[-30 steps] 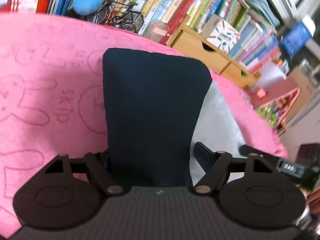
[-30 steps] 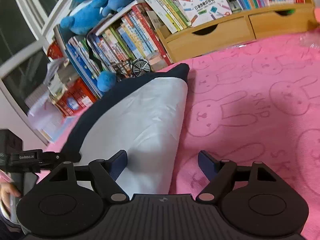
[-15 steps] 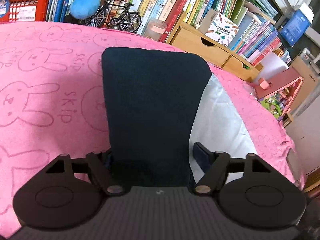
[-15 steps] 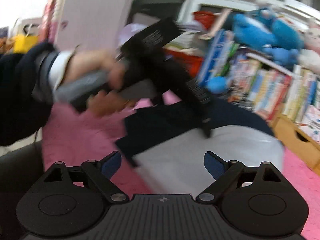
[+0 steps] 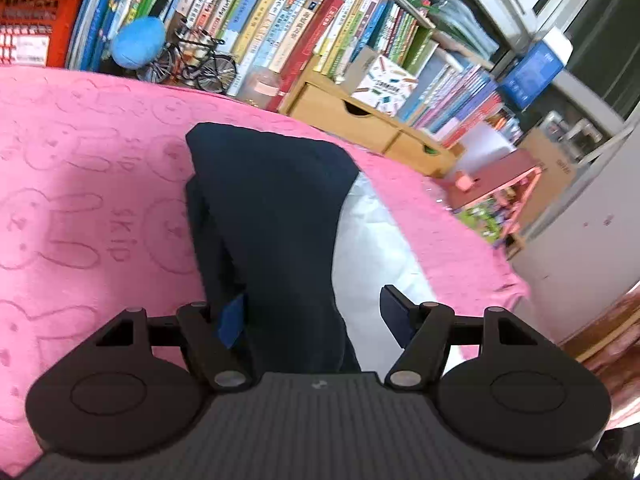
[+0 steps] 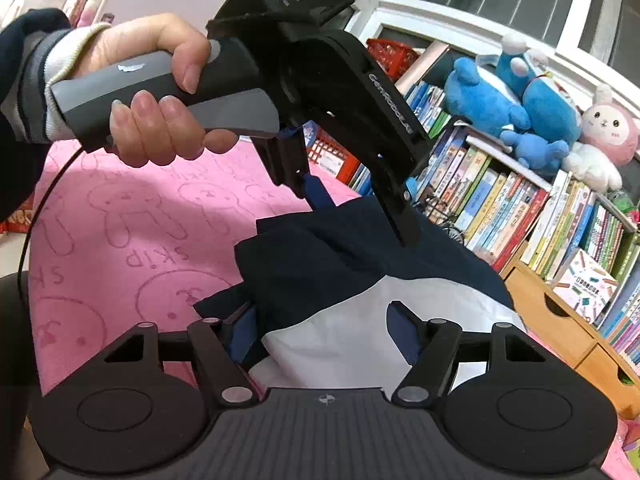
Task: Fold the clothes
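garment: soft, limp navy-and-white cloth garment lies mid pink rabbit-print blanket | left gripper: fingers apart astride navy edge | right gripper: fingers closing, cloth between, no pinch yet | grip: the doubled hem.

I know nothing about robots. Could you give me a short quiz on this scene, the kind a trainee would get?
1. True or false: the blanket under the garment is green.
2. Pick one: what stands in front of the books, just past the blanket's far edge? A) a toy bicycle B) a clock C) a lamp
3. Fill in: the garment is dark navy and ___.

Key: 1 false, it is pink with bunny outlines. 2 A. 3 white.
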Tool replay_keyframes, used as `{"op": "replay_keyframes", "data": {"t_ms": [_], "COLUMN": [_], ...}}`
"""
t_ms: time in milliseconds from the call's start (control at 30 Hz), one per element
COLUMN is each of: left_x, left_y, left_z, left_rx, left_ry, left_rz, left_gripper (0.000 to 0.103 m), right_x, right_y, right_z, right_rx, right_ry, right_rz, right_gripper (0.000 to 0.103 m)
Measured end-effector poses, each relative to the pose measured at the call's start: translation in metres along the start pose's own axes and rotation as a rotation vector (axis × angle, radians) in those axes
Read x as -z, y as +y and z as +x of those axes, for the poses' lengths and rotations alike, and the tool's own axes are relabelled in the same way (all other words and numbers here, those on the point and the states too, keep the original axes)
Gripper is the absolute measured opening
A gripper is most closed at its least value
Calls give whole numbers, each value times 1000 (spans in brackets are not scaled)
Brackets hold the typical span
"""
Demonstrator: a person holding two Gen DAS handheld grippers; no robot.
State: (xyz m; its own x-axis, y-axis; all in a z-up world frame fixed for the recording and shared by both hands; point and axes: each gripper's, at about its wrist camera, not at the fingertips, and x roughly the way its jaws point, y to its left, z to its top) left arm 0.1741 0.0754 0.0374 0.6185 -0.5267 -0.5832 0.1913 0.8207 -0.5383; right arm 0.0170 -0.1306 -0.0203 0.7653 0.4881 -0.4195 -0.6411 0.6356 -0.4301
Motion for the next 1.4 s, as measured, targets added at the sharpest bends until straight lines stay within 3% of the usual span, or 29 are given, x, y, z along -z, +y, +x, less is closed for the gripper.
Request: {"op": "replay_keyframes", "data": {"t_ms": [200, 300, 400, 433, 533, 600, 700, 800, 1000, 1033, 1133, 1200, 1233, 1267, 1333, 1367, 1400], "left_x": [3, 1, -2, -3, 4, 12, 24, 28, 23, 23, 23, 25, 25, 24, 21, 19, 16], "left_y": [9, 14, 12, 11, 9, 12, 25, 35, 45, 45, 48, 50, 51, 50, 51, 53, 55], "left_z": [1, -7, -16, -18, -28, -36, -39, -28, 10, 14, 21, 20, 21, 22, 26, 28, 30], "left_rx": [30, 76, 79, 67, 34, 54, 194, 285, 286, 279, 274, 279, 274, 275, 276, 271, 266], "left_ry": [36, 26, 5, -2, -8, 0, 24, 46, 71, 72, 73, 80, 85, 92, 103, 105, 106], "left_rz": [-68, -108, -99, -90, -57, -60, -153, -233, -316, -322, -331, -324, -316, -306, -297, -302, -307], "left_gripper": [69, 69, 69, 69, 69, 69, 74, 75, 78, 77, 59, 54, 54, 50, 44, 41, 39], "right_x": [-1, -2, -6, -6, -7, -8, -10, -9, -1, 0, 2, 0, -1, -2, -4, -4, -4], "right_y": [37, 47, 40, 36, 27, 21, 14, 17, 40, 44, 46, 47, 47, 48, 51, 51, 52], "right_z": [12, 23, 25, 25, 21, 14, 4, 0, 1, 2, 4, 8, 10, 14, 23, 26, 29], "right_rx": [30, 135, 199, 211, 241, 274, 301, 309, 294, 295, 295, 302, 302, 300, 297, 296, 292], "right_ry": [2, -15, -23, -22, -26, -46, -70, -79, -70, -69, -66, -65, -65, -66, -63, -57, -53], "right_rz": [-137, -213, -200, -190, -158, -146, -132, -164, -267, -285, -308, -304, -305, -310, -321, -322, -321], "right_gripper": [67, 67, 63, 56, 12, 11, 11, 11, 11, 11, 14, 25, 35, 36, 34, 18, 13]}}
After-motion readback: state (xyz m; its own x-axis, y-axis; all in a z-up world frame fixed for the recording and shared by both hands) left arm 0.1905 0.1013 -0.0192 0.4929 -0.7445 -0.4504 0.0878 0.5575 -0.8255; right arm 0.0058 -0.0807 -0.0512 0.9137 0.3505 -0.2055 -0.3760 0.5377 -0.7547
